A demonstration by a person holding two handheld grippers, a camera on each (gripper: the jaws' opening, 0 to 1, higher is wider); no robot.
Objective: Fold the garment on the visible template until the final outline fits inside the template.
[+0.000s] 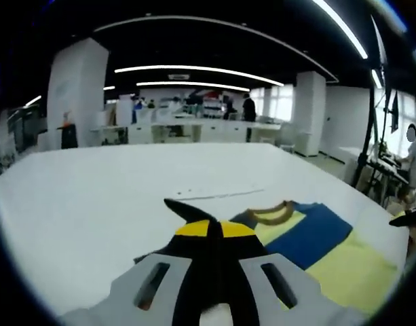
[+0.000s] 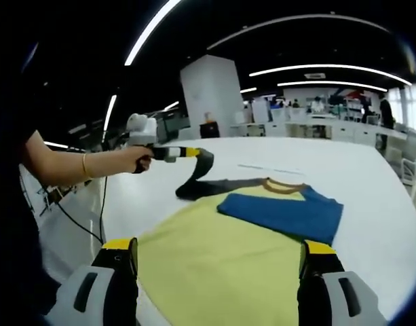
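A yellow shirt (image 2: 221, 261) with a brown collar (image 2: 284, 185) lies flat on the white table (image 2: 370, 170). Its blue sleeve (image 2: 282, 212) is folded across the chest. The dark grey sleeve (image 2: 197, 178) is lifted off the table, and my left gripper (image 2: 196, 154), held in a person's hand, is shut on its end. In the left gripper view the left gripper (image 1: 209, 228) has its yellow-tipped jaws together on the dark sleeve (image 1: 184, 209), with the shirt (image 1: 343, 265) to the right. My right gripper (image 2: 218, 252) stands open, wide, over the shirt's lower part.
A faint thin line (image 2: 262, 168) runs across the table beyond the collar. The table's near edge (image 2: 116, 224) is at the left, by the person's arm (image 2: 58, 166). Desks, pillars and people stand far behind. Stands and cables (image 1: 370, 156) rise at the right.
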